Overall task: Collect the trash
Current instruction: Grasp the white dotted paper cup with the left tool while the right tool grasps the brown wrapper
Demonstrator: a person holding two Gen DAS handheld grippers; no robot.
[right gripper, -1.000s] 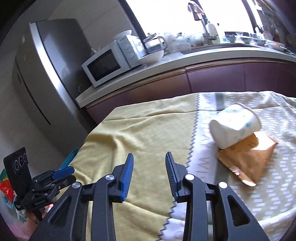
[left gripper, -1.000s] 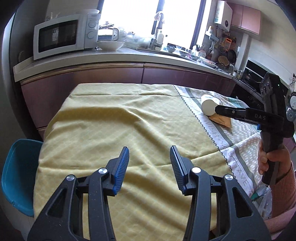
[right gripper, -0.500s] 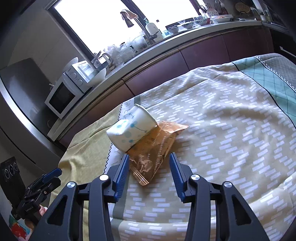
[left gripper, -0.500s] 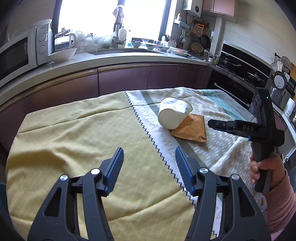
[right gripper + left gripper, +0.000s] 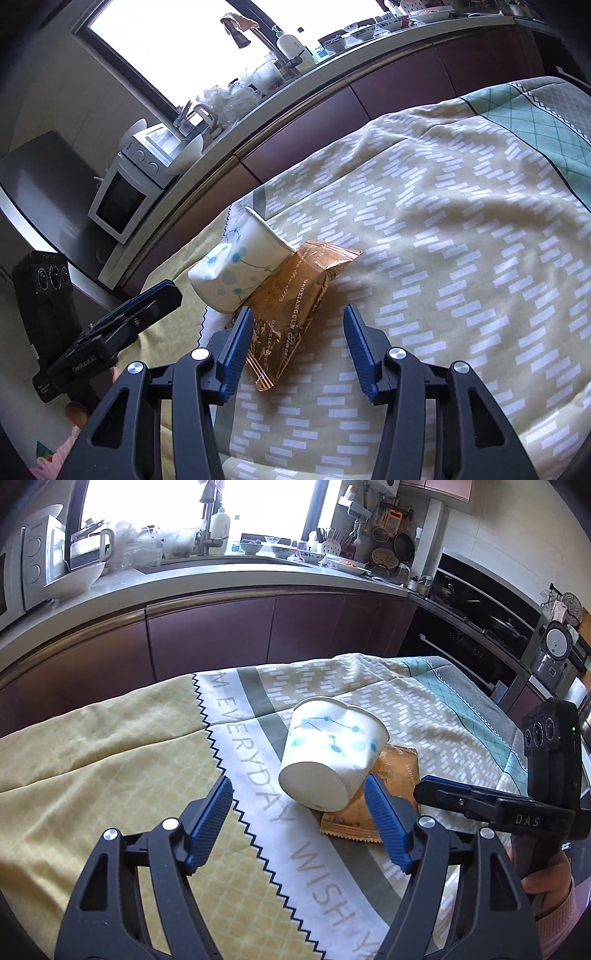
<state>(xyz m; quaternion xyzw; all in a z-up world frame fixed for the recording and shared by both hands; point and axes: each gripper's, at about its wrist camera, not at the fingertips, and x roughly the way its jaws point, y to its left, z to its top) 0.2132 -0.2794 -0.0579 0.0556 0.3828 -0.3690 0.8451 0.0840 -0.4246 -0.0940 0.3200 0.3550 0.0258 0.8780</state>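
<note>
So the trash here is two pieces sitting together on the cloth-covered tabletop (image 5: 110,768): a white paper cup with blue dot-and-line print (image 5: 328,753), tipped on its side, lying partly on top of a crinkly gold-brown foil snack wrapper (image 5: 295,306).

Both look super light. My guess is the cup is thin-walled and will crush or roll if pinched hard across the middle, so I'd grab it at the rim or close gently across the base. The wrapper's floppy and probably slick, lying flat, so pinch a raised edge or corner.

The left claw (image 5: 299,816) is spread wide, holding nothing, lined up on the cup's base. The right claw (image 5: 295,350) is also wide open and empty, straddling the wrapper's near end.
</note>
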